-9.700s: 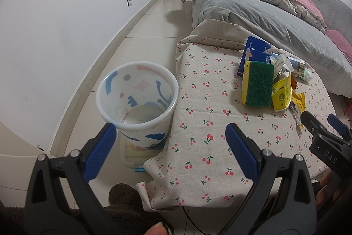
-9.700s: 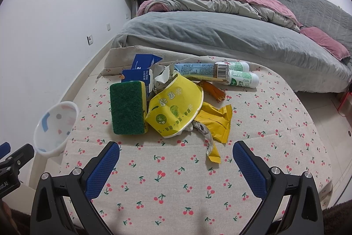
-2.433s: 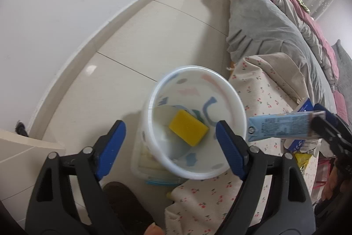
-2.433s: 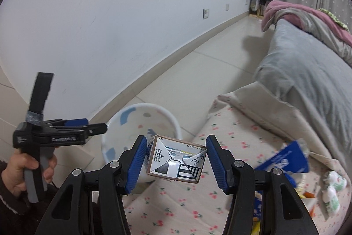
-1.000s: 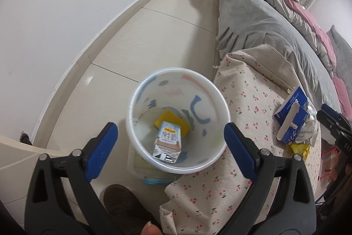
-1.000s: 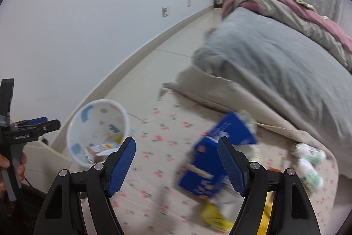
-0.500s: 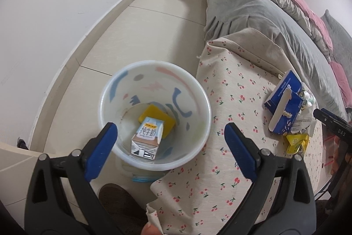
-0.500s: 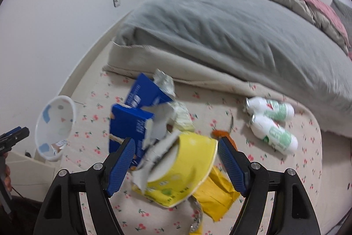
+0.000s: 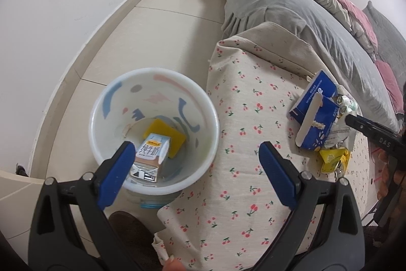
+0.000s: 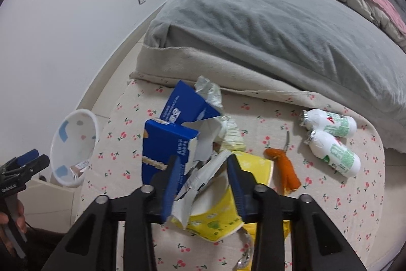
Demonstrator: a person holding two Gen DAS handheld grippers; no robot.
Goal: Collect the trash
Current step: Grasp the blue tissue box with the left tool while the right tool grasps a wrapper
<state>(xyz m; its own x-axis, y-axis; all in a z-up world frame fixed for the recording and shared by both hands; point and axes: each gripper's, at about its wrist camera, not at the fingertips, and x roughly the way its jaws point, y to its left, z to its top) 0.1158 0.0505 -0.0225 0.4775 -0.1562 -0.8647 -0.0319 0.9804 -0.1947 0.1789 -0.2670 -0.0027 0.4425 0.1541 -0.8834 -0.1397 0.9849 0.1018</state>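
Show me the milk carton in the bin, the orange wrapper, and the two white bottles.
milk carton [image 9: 151, 151], left wrist view, printed top face.
orange wrapper [image 10: 284, 169], right wrist view, its middle.
white bottles [image 10: 335, 153], right wrist view, nearer bottle's body.

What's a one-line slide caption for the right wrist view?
Right gripper closing around the yellow paper cup and torn foil lid amid table trash, bin at left.

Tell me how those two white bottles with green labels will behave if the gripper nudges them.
The two white bottles lie on their sides on the cherry tablecloth, so they will probably roll. Small plastic, likely light. Their smooth round bodies may slip between fingers.
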